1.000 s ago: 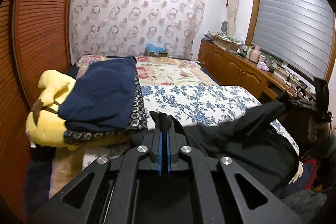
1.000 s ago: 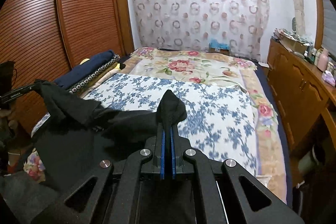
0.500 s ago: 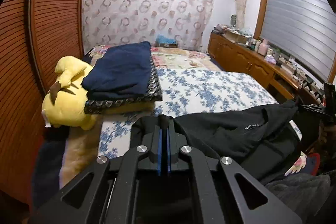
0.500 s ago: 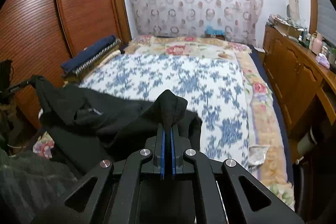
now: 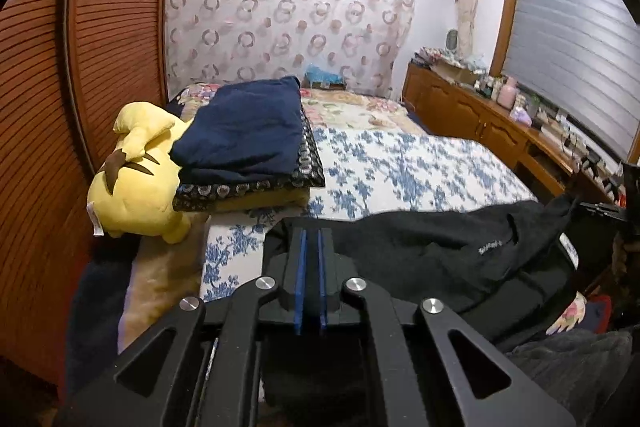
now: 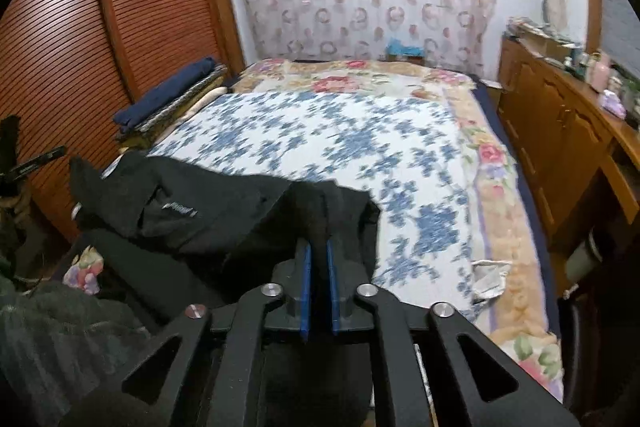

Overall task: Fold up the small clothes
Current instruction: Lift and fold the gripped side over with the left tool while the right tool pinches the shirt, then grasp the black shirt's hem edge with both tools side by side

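Note:
A black garment (image 5: pixel 440 247) lies spread across the near edge of the bed's blue-flowered sheet (image 5: pixel 400 171). My left gripper (image 5: pixel 311 233) sits at the garment's left corner. Its jaws are opening, with a narrow dark gap between the blue pads (image 5: pixel 303 267); the cloth lies at the tips, and I cannot tell whether any is still between them. My right gripper (image 6: pixel 317 243) is at the other corner of the black garment (image 6: pixel 208 203). Its jaws are opening too, and a bunched fold still stands between the tips.
Folded navy clothes (image 5: pixel 240 131) are stacked on a yellow plush toy (image 5: pixel 132 187) at the bed's left side, next to the slatted wooden wardrobe (image 5: pixel 100 47). A wooden sideboard (image 6: pixel 560 131) with small items runs along the right. Dark clothing (image 6: pixel 52 339) lies below the bed's near edge.
Both grippers brought the black garment down from the air onto the bed and it now lies flatter. The pads of both grippers have parted slightly.

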Available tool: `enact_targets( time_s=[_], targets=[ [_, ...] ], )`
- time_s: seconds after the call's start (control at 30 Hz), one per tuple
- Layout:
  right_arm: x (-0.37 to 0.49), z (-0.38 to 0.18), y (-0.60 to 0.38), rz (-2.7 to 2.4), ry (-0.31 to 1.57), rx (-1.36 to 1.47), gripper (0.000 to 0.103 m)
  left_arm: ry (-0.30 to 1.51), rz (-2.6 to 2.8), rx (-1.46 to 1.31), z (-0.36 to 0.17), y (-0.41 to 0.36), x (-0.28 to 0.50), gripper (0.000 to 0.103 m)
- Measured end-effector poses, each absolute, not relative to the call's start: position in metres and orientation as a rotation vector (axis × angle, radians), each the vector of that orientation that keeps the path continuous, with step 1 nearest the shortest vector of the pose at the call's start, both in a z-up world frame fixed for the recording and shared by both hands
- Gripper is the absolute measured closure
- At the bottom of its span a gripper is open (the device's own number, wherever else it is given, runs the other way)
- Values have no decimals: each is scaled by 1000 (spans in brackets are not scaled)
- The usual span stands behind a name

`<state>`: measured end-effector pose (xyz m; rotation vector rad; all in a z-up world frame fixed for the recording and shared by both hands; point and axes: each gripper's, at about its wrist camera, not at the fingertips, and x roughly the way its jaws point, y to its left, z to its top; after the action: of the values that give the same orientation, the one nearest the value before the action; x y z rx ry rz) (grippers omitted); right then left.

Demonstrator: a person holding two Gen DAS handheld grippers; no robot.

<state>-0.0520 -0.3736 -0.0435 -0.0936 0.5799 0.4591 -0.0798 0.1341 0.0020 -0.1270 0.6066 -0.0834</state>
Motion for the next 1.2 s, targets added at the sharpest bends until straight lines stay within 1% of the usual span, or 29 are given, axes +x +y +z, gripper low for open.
enact_targets(
  time_s=[0.07,0.1,0.13,0.2,0.33,0.4,0.47,0.67,0.73,1.2],
  targets=[
    [-51,-37,-377,457,554,-81,90,589,-84,-142,4,135,-76,73],
    [-50,-32,-379,455,539,-79,79,588,-82,-139,4,134,-72,70],
    [-49,-28,-380,442,524,-80,66,591,-84,-131,4,133,-66,65],
    [-44,-24,-380,429,510,-83,56,603,-97,-117,1,130,-52,63],
    [-24,-29,-372,430,515,-112,56,635,-116,-74,-9,124,-27,59],
    [-12,-34,-368,425,523,-120,56,664,-137,-61,-17,121,-15,47],
    [-2,-41,-363,426,520,-121,56,689,-153,-52,-24,118,-5,39],
    [25,-59,-352,452,574,-129,56,767,-107,-19,-41,120,23,38],
    [33,-65,-351,448,606,-133,50,779,-68,10,-44,123,30,38],
    [77,-89,-347,447,748,-121,50,885,-61,-17,-77,137,58,38]
  ],
)
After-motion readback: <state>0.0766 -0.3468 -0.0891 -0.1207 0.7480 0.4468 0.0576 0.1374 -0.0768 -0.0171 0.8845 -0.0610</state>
